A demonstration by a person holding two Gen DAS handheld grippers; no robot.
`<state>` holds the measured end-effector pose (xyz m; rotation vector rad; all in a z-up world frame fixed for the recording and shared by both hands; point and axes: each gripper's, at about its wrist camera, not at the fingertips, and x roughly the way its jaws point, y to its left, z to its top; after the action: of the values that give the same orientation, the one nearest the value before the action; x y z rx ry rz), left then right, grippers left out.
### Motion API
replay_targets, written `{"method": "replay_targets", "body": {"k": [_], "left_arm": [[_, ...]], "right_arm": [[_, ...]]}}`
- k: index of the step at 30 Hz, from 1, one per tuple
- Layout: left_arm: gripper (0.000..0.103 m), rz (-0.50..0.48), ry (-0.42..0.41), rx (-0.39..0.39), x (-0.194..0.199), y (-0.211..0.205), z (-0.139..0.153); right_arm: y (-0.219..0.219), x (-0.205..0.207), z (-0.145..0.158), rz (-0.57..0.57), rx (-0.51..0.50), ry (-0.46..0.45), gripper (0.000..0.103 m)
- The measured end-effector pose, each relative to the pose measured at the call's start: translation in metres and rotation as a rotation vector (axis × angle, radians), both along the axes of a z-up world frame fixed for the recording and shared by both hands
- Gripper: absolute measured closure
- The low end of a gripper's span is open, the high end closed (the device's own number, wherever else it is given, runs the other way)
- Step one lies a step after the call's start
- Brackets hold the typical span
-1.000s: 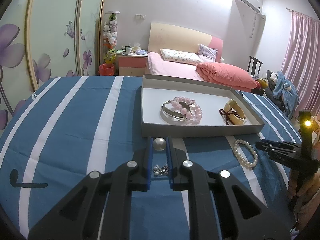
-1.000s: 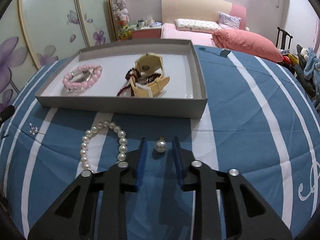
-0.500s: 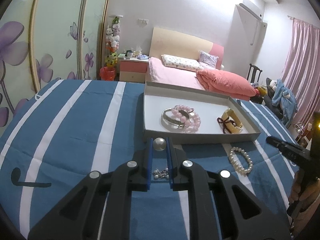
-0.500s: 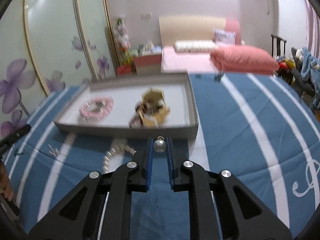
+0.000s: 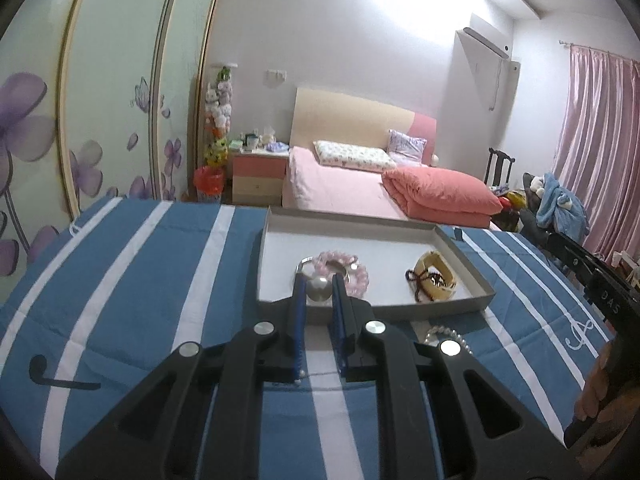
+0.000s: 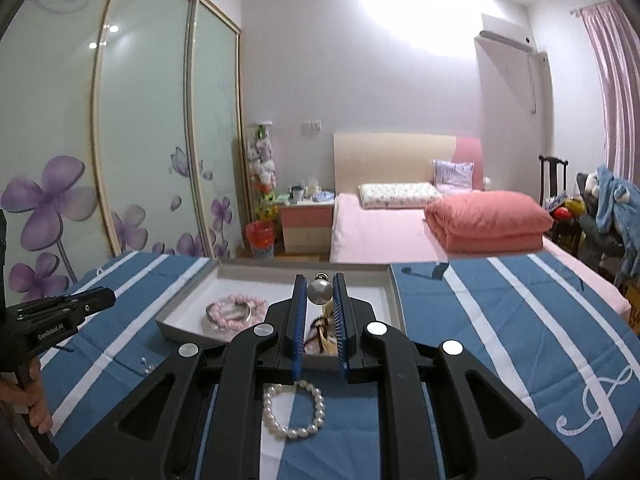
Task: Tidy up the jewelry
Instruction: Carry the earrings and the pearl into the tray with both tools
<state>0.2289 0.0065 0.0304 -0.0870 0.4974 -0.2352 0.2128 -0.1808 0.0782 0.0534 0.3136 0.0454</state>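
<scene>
From your left wrist camera, your left gripper is closed on a round, pearly grey-white bead earring, pinched between the blue pads near the fingertips and held above the near wall of the grey cardboard tray. A thin chain with a tiny bead hangs across the gap lower between the fingers. Inside the tray, a pink bead bracelet lies looped over a silver bangle just beyond the fingertips, and a cream watch tangled with a dark red cord sits toward the tray's right end. A white pearl bracelet lies on the blue-and-white striped cloth, just outside the tray's near wall. From your right wrist camera, your right gripper is likewise clamped on a single round pearl pendant, glossy grey-white with a small gold cap and loop on top, held above the tray. The pink bead bracelet lies in the tray's left part, the watch is mostly hidden behind your fingers. The pearl bracelet rests in an open loop on the cloth, below the fingers.
</scene>
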Motion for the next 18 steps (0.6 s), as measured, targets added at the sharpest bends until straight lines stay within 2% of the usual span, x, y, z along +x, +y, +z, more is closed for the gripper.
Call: {"method": "replay_targets", "body": {"k": [10, 18], "left_arm": [[0.089, 0.038, -0.052, 0.060, 0.004, -0.019, 0.008], [0.089, 0.040, -0.058, 0.089, 0.012, -0.031, 0.007]], "right_arm": [[0.008, 0.008, -0.001, 0.001, -0.020, -0.020, 0.089], [0.012, 0.012, -0.001, -0.002, -0.036, -0.038, 0.089]]}}
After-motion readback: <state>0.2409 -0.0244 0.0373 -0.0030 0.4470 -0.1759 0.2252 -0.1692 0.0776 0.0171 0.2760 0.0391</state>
